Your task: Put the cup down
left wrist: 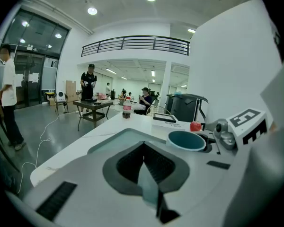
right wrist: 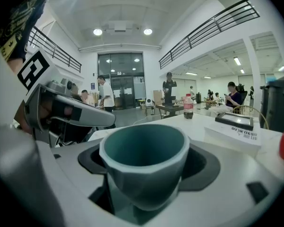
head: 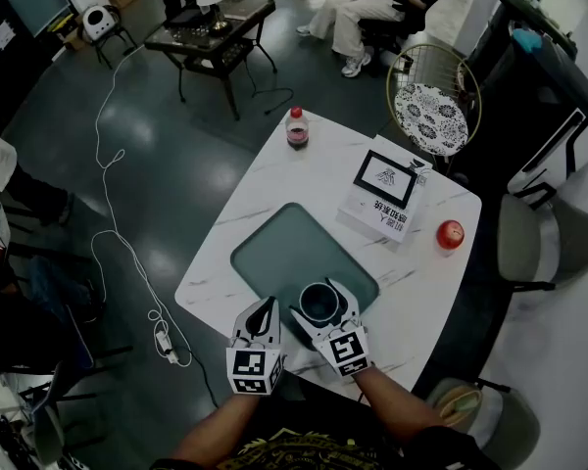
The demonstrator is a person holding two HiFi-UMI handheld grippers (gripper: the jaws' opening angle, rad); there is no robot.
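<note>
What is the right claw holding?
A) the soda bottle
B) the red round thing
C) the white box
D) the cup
D: the right claw has its two jaws pressed on either side of the blue-green cup, which sits upright between them.

White left gripper (head: 268,306) and right gripper (head: 320,300) bear black-and-white marker cubes (head: 254,370); shirt (head: 304,450) dark, gold-patterned.
</note>
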